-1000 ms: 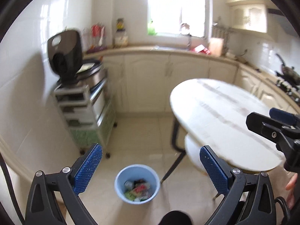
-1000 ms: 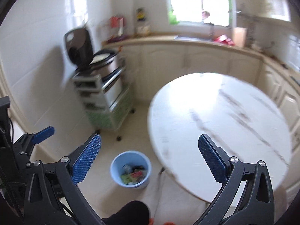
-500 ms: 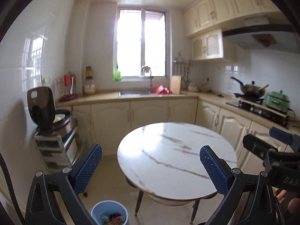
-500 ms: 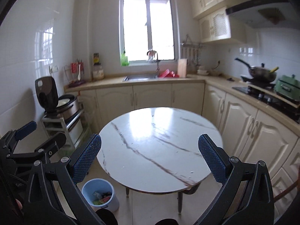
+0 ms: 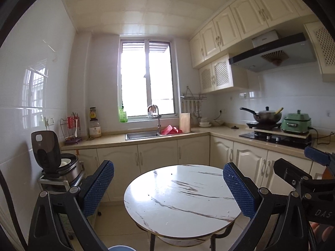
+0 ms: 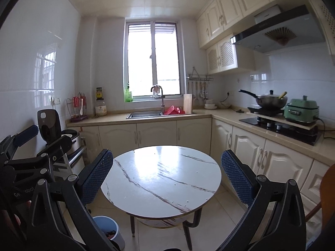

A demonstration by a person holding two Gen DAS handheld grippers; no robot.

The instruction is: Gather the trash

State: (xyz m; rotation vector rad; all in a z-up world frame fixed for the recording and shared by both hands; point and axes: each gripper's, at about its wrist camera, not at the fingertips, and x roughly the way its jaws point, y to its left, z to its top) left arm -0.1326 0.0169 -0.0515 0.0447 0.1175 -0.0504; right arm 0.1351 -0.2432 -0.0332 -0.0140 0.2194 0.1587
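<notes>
Left wrist view. My left hand-held gripper [image 5: 168, 185]: blue-padded fingers spread wide, nothing between them. Round marble surface [image 5: 182, 200]: centre, near, bare apart from a few dark specks. Blue trash bin [image 5: 120, 248]: only a sliver of rim at the bottom edge, on the floor left of the surface's legs. Rice cooker [image 5: 54, 163]: left, lid raised, on a small metal cart. Sink [image 5: 142, 135]: far, under the window, red items just right of it. Wok [image 5: 264, 116] and green pot [image 5: 296, 122]: right, on the stove counter. My right hand-held gripper [image 5: 301, 173]: at the right edge, partly visible.

Right wrist view. My right hand-held gripper [image 6: 167, 168]: fingers wide apart, empty. Marble surface [image 6: 161, 179]: centre, near. Trash bin [image 6: 107, 231]: floor, near left, beside the surface's left leg, partly behind my gripper arm; dark and reddish trash inside. Left hand-held gripper [image 6: 39, 140]: seen side-on at the left edge, fingers apart. Rice cooker [image 6: 51, 128]: behind it. Sink [image 6: 144, 114], wok [image 6: 270, 100], green pot [image 6: 302, 108]: far and right.
</notes>
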